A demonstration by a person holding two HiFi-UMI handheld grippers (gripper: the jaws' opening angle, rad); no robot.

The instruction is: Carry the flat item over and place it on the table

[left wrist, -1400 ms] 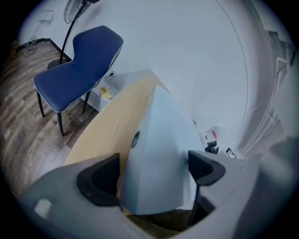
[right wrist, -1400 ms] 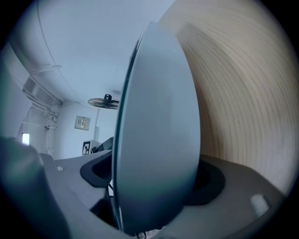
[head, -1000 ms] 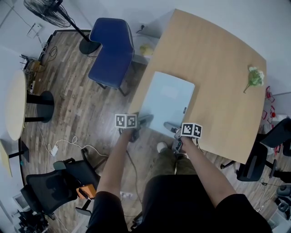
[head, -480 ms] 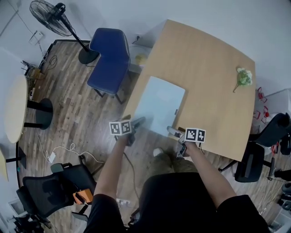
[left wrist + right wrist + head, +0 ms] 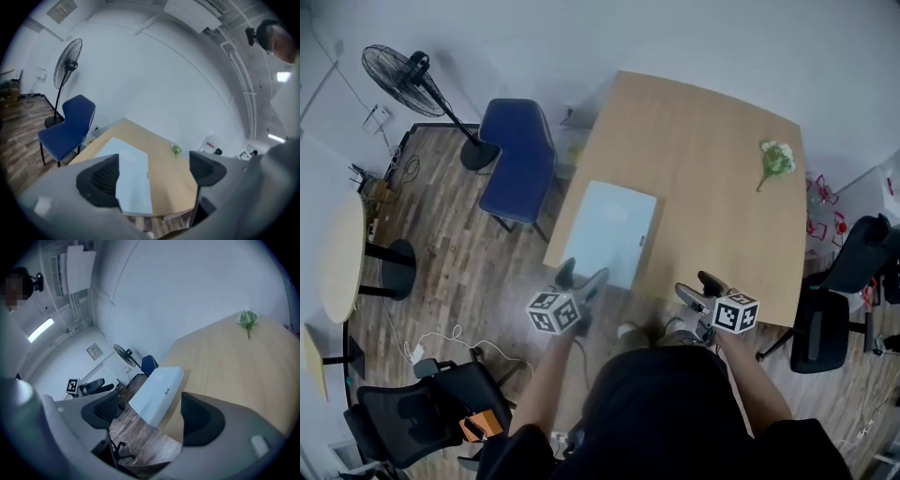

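The left claw (image 5: 581, 278) and right claw (image 5: 698, 289) have drawn back and up from the flat item (image 5: 609, 232). Both are empty with jaws apart, the right pair having just narrowed slightly. The item lies released on the desk (image 5: 722, 187), so placement appears complete. Its long axis runs away from the person along the desk's left edge, near end at the rim.

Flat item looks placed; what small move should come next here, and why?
Probably just draw the left gripper and right gripper back and rest them. Both are open and empty, fingers apart, short of the flat white item, which already lies on the table near its front edge.
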